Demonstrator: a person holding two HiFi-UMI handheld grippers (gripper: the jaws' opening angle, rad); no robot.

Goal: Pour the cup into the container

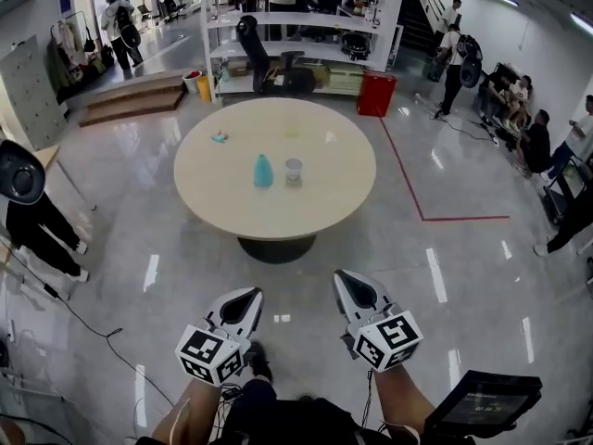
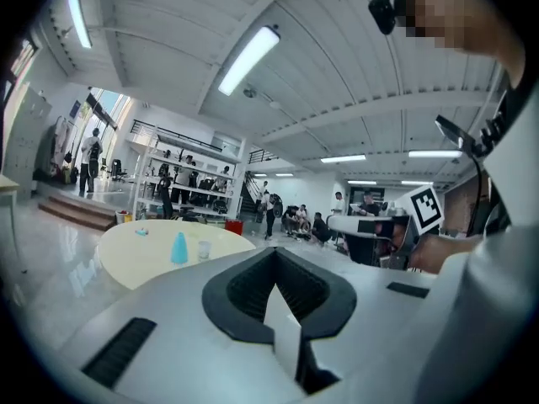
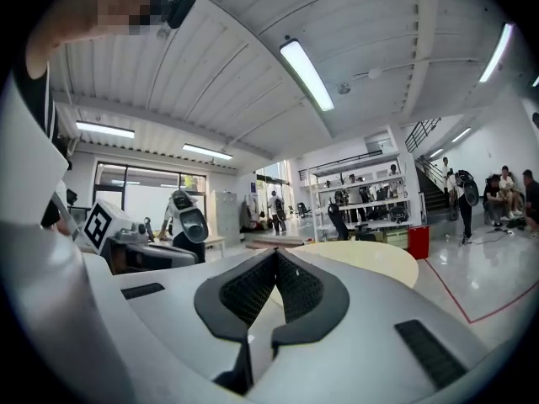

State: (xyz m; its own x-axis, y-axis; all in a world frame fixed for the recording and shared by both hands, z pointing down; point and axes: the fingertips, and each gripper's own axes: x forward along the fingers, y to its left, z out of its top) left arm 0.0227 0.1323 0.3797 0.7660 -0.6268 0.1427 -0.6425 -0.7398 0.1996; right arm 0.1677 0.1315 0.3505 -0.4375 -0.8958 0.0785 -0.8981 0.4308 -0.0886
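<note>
Approach step, by my reading: your left hand-held gripper [image 1: 245, 295] and right hand-held gripper [image 1: 348, 278] are pressed together, empty, well short of the table [image 1: 222, 207] where the clear cup [image 1: 294, 171] stands beside the blue container [image 1: 263, 171]; next, close in and spread one gripper's jaws.

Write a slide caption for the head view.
Left claw and right claw, both shut, face a round table with blue container and clear cup.

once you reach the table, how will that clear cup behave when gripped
The clear cup looks small and see-through, so probably light plastic that may flex when squeezed. Standing upright, it could tip if nudged sideways. Its contents are too small to tell.
</note>
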